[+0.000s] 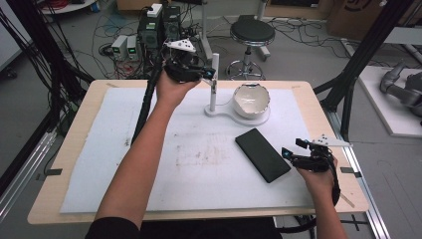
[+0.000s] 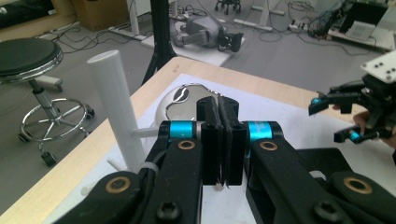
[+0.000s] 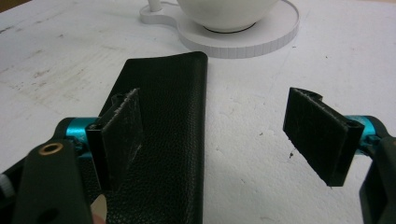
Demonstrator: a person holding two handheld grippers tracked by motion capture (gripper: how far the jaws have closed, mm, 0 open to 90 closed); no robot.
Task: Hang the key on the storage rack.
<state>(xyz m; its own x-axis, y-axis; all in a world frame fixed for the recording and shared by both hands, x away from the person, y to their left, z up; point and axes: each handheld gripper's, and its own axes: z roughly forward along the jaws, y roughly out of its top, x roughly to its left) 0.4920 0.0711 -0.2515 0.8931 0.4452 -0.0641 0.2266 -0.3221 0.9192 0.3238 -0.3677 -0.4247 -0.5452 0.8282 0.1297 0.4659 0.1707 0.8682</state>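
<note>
A white stand has an upright post [image 1: 214, 82] with small side pegs and a round base [image 1: 259, 120] that carries a white bowl [image 1: 251, 99]. My left gripper [image 1: 209, 73] is held high beside the top of the post [image 2: 116, 107], jaws pressed together [image 2: 218, 140] with nothing clearly between them. A black leather case [image 1: 262, 154] lies flat on the mat in front of the bowl. My right gripper [image 1: 293, 148] hovers low at the case's right side, open [image 3: 219, 135]; its left pad [image 3: 121, 135] is over the case [image 3: 168, 116], its right pad over bare mat.
A white mat [image 1: 149, 149] covers the wooden table [image 1: 74, 149]. A black stool [image 1: 251, 32], power boxes and cables stand on the floor beyond the far edge. A black frame leg [image 1: 348, 74] rises at the right.
</note>
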